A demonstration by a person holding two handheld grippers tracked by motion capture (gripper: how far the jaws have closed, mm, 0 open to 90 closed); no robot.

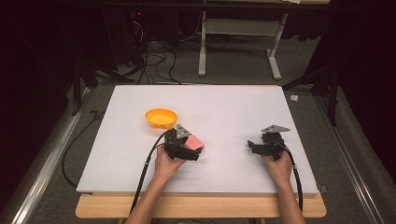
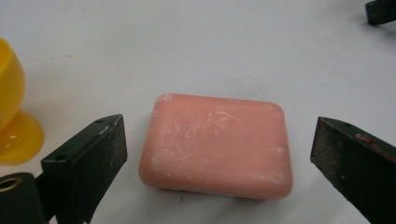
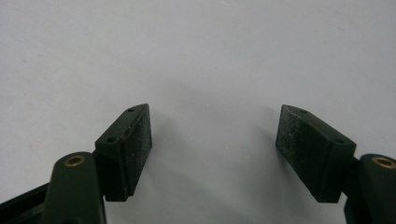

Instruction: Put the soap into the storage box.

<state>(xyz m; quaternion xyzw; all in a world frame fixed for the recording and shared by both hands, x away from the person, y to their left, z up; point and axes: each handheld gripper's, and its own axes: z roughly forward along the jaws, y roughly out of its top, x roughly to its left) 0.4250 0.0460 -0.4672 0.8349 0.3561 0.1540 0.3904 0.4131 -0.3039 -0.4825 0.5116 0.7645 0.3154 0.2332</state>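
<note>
A pink bar of soap (image 2: 215, 144) lies flat on the white table top, between the wide-apart jaws of my left gripper (image 2: 218, 154), which touch neither side of it. From above, the soap (image 1: 194, 142) peeks out just right of the left gripper (image 1: 189, 148), near the table's middle. A yellow bowl (image 1: 161, 117) stands just behind and left of that gripper, and its side (image 2: 11, 116) fills the left edge of the left gripper view. My right gripper (image 1: 254, 147) rests low on the right half of the table, open (image 3: 214, 140) with bare surface between its pads.
The white board (image 1: 224, 105) covers a wooden table whose front edge (image 1: 201, 207) runs along the bottom. Cables (image 1: 154, 60) and a white table frame (image 1: 238, 42) stand on the floor beyond. A tip of the right gripper (image 2: 380, 11) shows top right in the left gripper view.
</note>
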